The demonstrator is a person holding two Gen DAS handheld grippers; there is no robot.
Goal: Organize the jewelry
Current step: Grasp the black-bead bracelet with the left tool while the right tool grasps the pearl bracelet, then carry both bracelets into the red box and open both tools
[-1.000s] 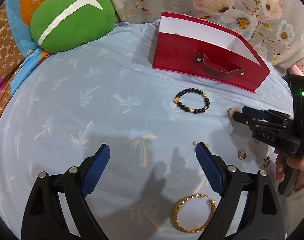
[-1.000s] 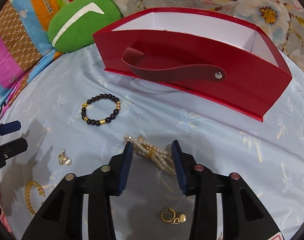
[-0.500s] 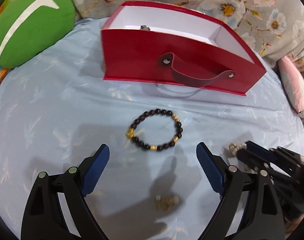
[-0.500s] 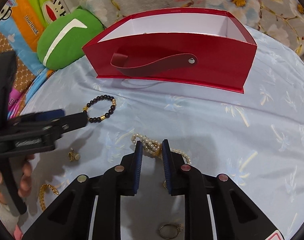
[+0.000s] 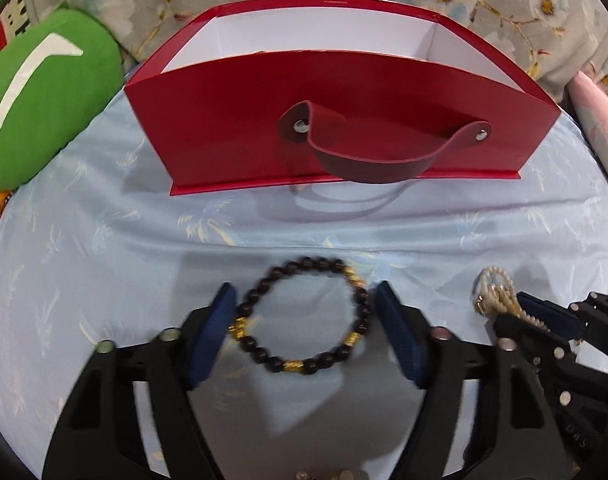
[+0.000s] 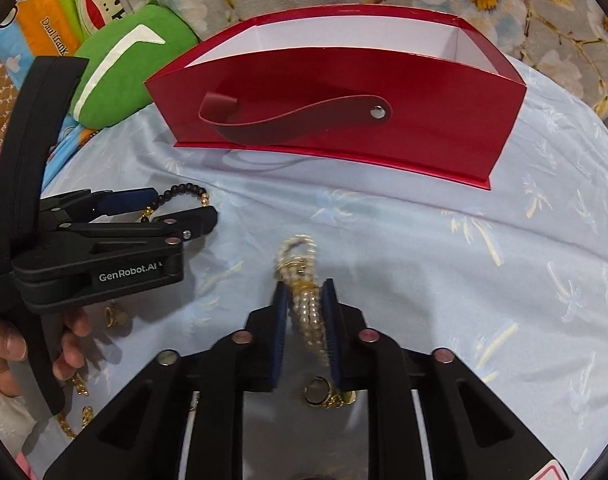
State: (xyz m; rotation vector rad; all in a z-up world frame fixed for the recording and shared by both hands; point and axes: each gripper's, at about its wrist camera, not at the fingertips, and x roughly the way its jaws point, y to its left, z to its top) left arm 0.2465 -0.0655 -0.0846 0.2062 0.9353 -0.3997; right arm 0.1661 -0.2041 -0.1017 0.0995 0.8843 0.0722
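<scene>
two grippers down on two bracelets before the red box

the left gripper (image 5: 305, 312) sits low over the pale blue palm-print sheet (image 5: 104, 248) with its jaws at a middling width, having just been closing. the black bead bracelet (image 5: 304, 318) with gold spacers lies flat between the blue pads; the left pad is at the beads' edge, the right pad stands just off them, and contact on either side is hard to make out through the blur.

the right gripper (image 6: 304, 320) has just been closing too and is now narrow, its pads pressed on the strands of the pearl bracelet (image 6: 304, 292). the gold clasp end loops out beyond the tips; the rest of the strand disappears down between the fingers.

the red box (image 6: 335, 92) stands open-topped behind both bracelets, its strap handle sagging on the near wall. a band of bare sheet lies between the box's front edge and the bracelets. a green cushion (image 6: 132, 64) crowds the box's left corner and a floral blanket (image 5: 503, 0) rises behind it.

in the right wrist view the left gripper's body fills the left side, hiding most of the bead bracelet. a gold ring (image 6: 317, 390) shows under the right gripper's fingers, partly covered. small gold pieces near the person's hand (image 6: 8, 344) are too blurred and cut off to name.
</scene>
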